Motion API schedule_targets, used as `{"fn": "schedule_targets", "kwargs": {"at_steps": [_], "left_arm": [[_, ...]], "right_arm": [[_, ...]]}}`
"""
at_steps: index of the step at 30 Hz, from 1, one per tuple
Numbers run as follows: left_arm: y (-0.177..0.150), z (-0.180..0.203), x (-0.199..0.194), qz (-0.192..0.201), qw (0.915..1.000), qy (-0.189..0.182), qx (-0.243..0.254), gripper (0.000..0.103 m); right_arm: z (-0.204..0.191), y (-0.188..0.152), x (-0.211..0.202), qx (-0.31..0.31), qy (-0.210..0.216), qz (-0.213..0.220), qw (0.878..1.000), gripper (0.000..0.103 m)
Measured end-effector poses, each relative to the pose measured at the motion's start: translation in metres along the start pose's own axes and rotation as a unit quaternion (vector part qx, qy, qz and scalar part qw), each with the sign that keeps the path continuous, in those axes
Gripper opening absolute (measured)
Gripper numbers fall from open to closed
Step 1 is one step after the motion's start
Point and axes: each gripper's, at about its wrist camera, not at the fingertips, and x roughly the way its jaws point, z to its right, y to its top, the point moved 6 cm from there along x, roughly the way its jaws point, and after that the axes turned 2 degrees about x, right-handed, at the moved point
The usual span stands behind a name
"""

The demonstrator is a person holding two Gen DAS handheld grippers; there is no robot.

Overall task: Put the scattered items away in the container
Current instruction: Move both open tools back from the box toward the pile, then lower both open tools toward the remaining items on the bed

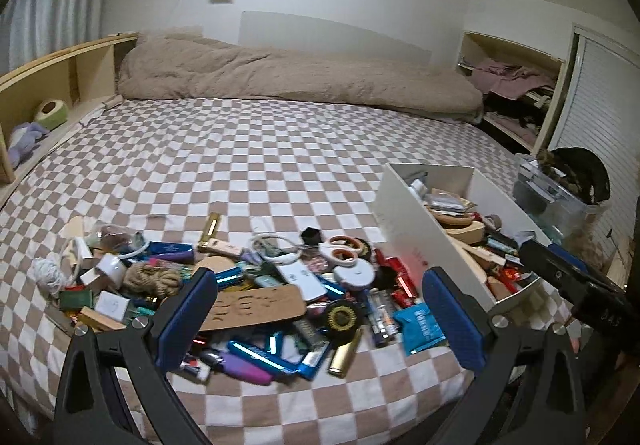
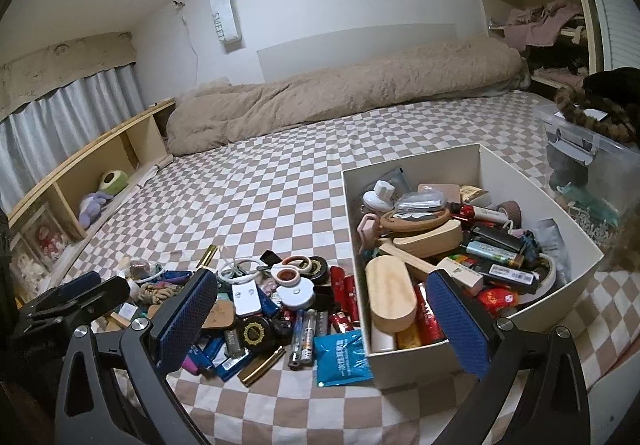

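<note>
A pile of scattered small items [image 1: 280, 285] lies on the checkered bedsheet: lighters, tubes, scissors [image 1: 344, 249], a coil of rope [image 1: 152, 279], a brown plaque [image 1: 256, 305] and a blue packet [image 1: 424, 325]. My left gripper [image 1: 320, 321] hangs open above the pile's near side, with nothing between its pads. To the right stands the white box [image 1: 416, 229], holding several items. In the right wrist view my right gripper [image 2: 322, 321] is wide open and holds nothing. It straddles the near left corner of the white box [image 2: 472, 161], with the pile [image 2: 280, 297] to its left. A wooden oval [image 2: 390, 293] lies in the box.
A beige duvet [image 2: 360, 93] is rolled along the far wall. A clear plastic bin [image 2: 592, 161] with dark furry things stands right of the box. A wooden shelf [image 2: 80, 173] with plush toys borders the bed's left side. The left gripper [image 2: 80, 289] shows at the left edge.
</note>
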Motion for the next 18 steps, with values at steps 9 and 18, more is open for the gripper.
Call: {"fn": "schedule_targets", "kwargs": {"at_steps": [9,18], "left_arm": [[-0.020,-0.039,0.002,-0.011,0.9998,0.014,-0.009,0.103],[-0.074,-0.080,0.023,-0.065,0.9958,0.061,-0.022,0.103]], "right_arm": [[-0.023,-0.035,0.023,-0.016,0.002,-0.035,0.999,0.103],[-0.045,-0.072,0.052,-0.023,-0.008,-0.052,0.998,0.103]]}}
